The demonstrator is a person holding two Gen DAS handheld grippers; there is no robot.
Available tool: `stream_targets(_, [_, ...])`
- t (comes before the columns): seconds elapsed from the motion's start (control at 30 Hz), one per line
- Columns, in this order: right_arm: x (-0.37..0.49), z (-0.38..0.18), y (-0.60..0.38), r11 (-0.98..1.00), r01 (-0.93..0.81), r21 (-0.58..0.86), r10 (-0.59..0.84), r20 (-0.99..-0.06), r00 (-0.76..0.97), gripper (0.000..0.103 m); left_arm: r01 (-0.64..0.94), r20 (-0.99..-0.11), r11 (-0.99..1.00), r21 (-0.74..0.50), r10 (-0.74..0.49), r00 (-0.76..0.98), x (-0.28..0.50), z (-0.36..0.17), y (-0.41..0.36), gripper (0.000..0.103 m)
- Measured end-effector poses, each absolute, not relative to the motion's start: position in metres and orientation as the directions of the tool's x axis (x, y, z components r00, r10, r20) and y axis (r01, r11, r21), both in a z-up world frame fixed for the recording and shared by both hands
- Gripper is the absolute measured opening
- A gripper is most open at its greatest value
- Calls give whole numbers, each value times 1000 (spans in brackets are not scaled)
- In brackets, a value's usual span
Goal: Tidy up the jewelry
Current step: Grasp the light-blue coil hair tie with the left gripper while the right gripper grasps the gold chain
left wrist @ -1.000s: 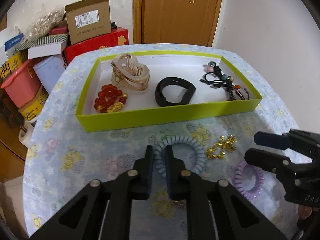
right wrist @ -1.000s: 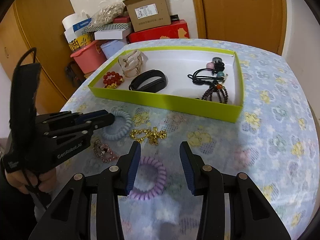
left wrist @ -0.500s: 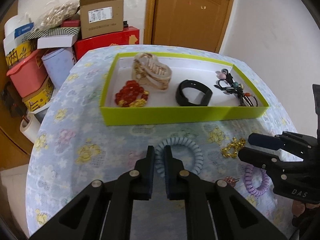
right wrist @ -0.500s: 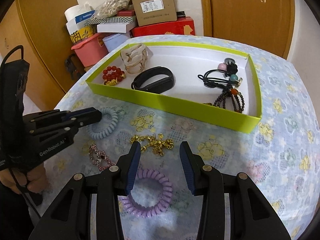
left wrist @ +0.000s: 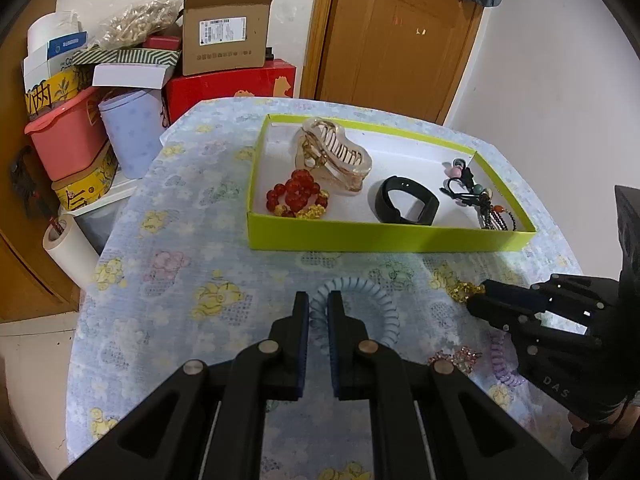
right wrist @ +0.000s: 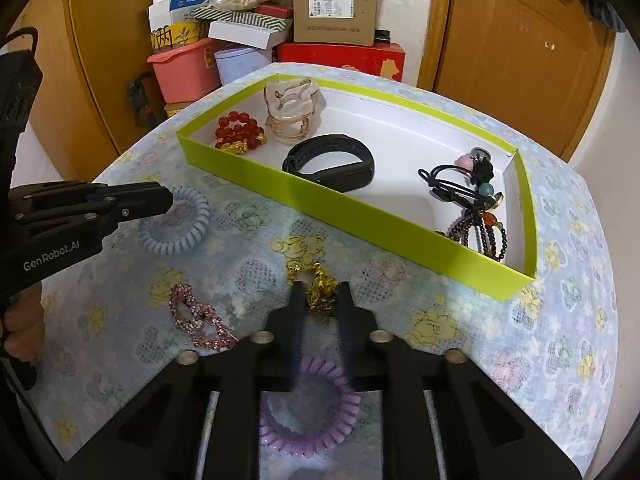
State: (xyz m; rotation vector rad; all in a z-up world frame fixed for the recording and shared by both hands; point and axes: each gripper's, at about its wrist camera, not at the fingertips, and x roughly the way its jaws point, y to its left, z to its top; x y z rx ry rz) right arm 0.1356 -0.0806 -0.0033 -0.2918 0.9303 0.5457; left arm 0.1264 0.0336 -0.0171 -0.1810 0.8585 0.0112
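Observation:
A lime-green tray (left wrist: 360, 236) (right wrist: 360, 216) holds a red bead bracelet (left wrist: 296, 196), a clear hair claw (left wrist: 336, 156), a black band (left wrist: 408, 200) and beaded black hair ties (left wrist: 476, 196). In front of it, my left gripper (left wrist: 318, 308) (right wrist: 168, 200) is shut on the rim of a pale blue coil hair tie (left wrist: 384, 308) (right wrist: 176, 240). My right gripper (right wrist: 320, 298) (left wrist: 474, 300) is closing, its blurred jaws pinching a gold chain (right wrist: 320, 288) (left wrist: 460, 290) on the flowered cloth.
A pink rhinestone clip (right wrist: 196, 316) and a purple coil hair tie (right wrist: 308, 444) lie on the cloth near the right gripper. Boxes, a pink tub (left wrist: 68, 136) and a paper roll crowd the floor beyond the table's left edge. A wooden door (left wrist: 392, 40) stands behind.
The right jaws have narrowed from wide apart onto the gold chain. The left gripper, still on the blue hair tie, has shifted sideways, so the tray now sits further right in its view.

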Motion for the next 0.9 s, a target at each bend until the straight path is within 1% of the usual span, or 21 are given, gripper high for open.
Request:
stream_targets(0.13, [135,-3,-82,833,-554,-2,316,-819,479,13,-81,-748,983,-163,-70,660,124,-14,35,9])
stream_targets(0.17, [135,-2,-83,834,-552,5,323,-815,481,10,-81,-747,983,-164,-71,661,123,-14,36,9])
stream_targets(0.43, [131,9,-93,841,-539,42,350,-802,484,10,-76,-735,983,-170,-75,673,117,-5,36,9])
stream_targets(0.73, [125,45,-109,831,-543,119,434,-749,500,10,-52,-718,983,-176,-92,690,113,13,30,9])
stream_targets(0.9, [121,65,-114,825,-549,131,459,-723,517,10,-34,-708,984,-174,-101,699,114,23,26,9])
